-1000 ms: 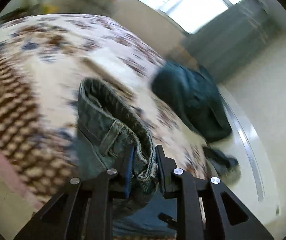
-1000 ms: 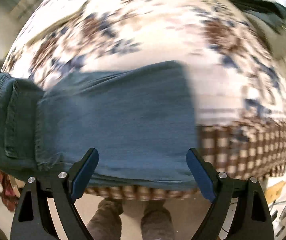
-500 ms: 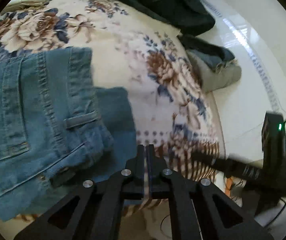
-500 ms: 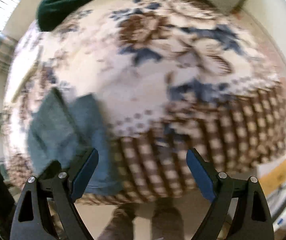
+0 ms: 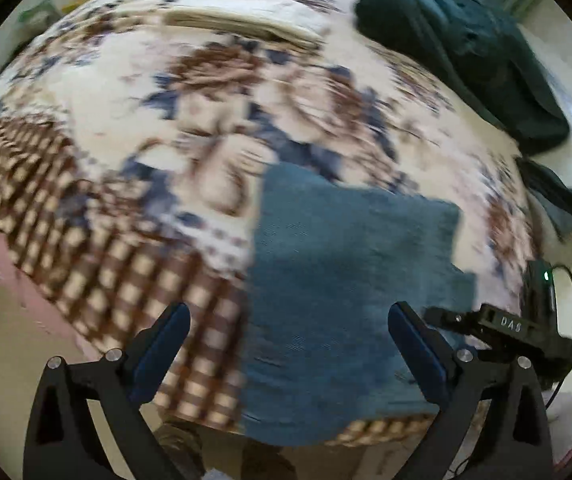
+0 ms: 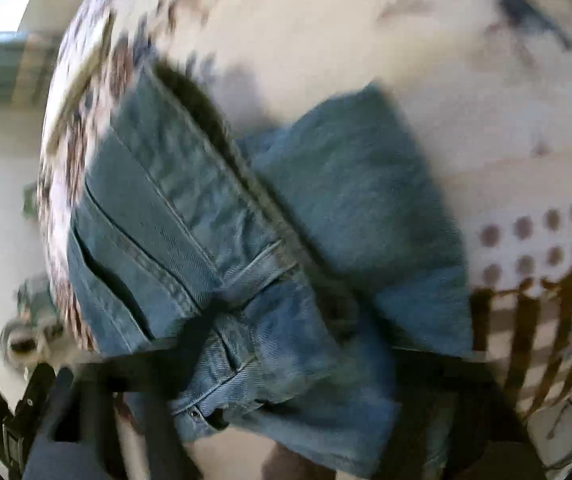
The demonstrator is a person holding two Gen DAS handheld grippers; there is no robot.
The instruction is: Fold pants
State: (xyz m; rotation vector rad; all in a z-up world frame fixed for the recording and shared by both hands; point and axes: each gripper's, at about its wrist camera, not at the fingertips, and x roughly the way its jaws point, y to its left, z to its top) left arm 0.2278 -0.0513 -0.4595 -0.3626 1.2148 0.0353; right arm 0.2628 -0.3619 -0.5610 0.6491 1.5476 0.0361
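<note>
The blue jeans (image 6: 246, 264) lie folded on the floral bed cover near its checked front edge, waistband and belt loop to the left. In the left wrist view their plain leg fabric (image 5: 345, 280) shows. My left gripper (image 5: 289, 348) is open and empty, just above the near edge of the jeans. My right gripper is heavily blurred at the bottom of the right wrist view, close over the jeans; I cannot tell how its jaws stand. The right gripper's body (image 5: 505, 328) shows at the right of the left wrist view.
A dark teal garment (image 5: 465, 52) lies at the bed's far right. A folded cream cloth (image 5: 238, 24) lies at the back. More clothes (image 5: 557, 204) hang off the right edge. The bed cover's checked border (image 5: 86, 240) drops to the floor in front.
My left gripper let go of the jeans' waistband, then opened wide and swung over the leg fabric. My right gripper moved down close over the folded jeans and is now blurred.
</note>
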